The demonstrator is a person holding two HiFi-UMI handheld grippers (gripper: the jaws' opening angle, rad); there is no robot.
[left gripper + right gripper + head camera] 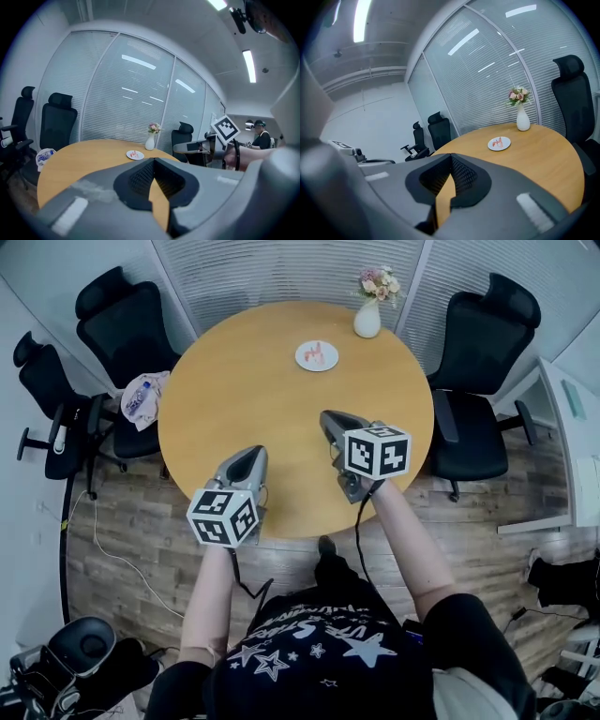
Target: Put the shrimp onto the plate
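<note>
One round wooden table (244, 399) — small white plate (305, 360).

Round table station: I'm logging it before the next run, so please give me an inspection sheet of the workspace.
Surface: round wooden table, mostly bare.
Job's things: shrimp lies on the white plate, far side.
Clutter: vase of flowers near the plate; printed bag left of the table.
Grippers: left gripper and right gripper both shut, empty, above the near edge.
Cables: black leads hang from both grippers; white cable on the floor.
Surroundings: black office chairs, one holding the bag; blinds; wood floor.
</note>
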